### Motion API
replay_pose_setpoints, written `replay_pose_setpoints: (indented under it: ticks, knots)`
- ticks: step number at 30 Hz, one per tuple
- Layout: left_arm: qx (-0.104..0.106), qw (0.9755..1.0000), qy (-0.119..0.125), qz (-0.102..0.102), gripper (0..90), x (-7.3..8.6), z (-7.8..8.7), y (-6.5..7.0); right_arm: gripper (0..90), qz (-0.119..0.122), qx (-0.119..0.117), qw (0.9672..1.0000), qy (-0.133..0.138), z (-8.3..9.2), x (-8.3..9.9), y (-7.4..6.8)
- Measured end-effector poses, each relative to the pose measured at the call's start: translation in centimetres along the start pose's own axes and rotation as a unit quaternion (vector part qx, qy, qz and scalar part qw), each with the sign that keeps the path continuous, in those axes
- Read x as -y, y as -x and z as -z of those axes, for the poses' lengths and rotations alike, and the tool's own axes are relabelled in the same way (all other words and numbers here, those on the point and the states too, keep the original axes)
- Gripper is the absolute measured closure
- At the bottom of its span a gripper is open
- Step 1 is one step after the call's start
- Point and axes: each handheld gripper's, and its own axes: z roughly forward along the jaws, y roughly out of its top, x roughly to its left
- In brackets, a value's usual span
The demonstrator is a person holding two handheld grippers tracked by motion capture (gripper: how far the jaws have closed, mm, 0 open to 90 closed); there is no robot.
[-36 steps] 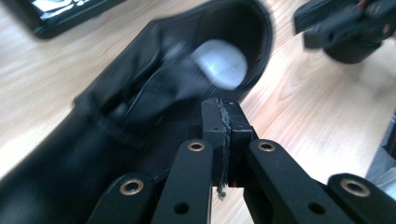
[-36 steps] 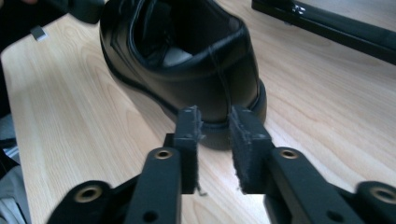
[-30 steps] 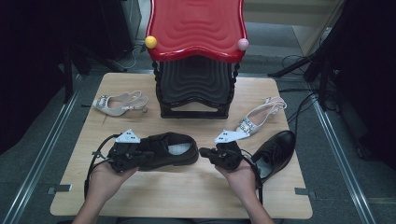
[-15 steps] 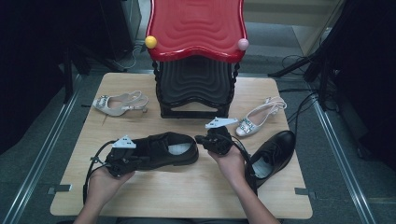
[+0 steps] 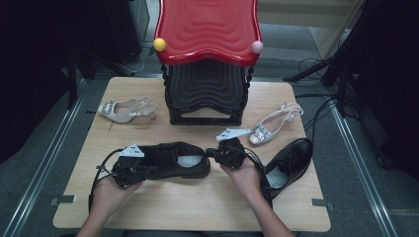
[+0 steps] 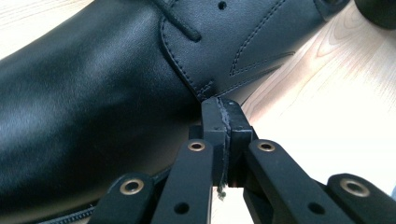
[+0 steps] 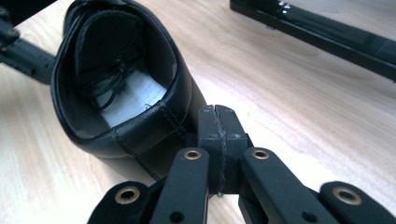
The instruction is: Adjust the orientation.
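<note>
A black lace-up shoe (image 5: 175,160) lies on its sole mid-table, toe to the left. My left gripper (image 5: 148,170) is shut with nothing between its jaws. Its tips (image 6: 223,116) rest against the shoe's side (image 6: 93,93) just below the lacing. My right gripper (image 5: 210,152) is shut as well. Its closed tips (image 7: 217,123) touch the back of the heel (image 7: 140,135), beside the shoe's opening. A second black shoe (image 5: 289,160) lies to the right of my right hand.
A black shoe rack with a red wavy top (image 5: 207,59) stands at the back middle of the wooden table (image 5: 197,207). One silver sandal (image 5: 126,108) lies back left, another (image 5: 274,126) right of the rack. Cables trail off the right edge.
My right gripper has moved left and away from the right-hand shoe to the heel of the middle shoe. My left gripper has sunk slightly against that shoe's side.
</note>
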Motion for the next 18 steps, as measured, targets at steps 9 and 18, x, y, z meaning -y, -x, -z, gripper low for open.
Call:
replay_pose_setpoints:
  ticks: [9, 18]
  knots:
    - [0.002, 1.0000, -0.002, 0.004, 90.0, -0.1, 0.1, -0.5, 90.0, 0.009, -0.015, 0.9998, -0.008, 0.7, 0.9, -1.0]
    - [0.013, 0.9997, -0.004, 0.018, 90.0, -0.4, -0.2, -1.4, 90.0, -0.006, -0.030, 0.9995, -0.009, 1.3, 1.9, -2.2]
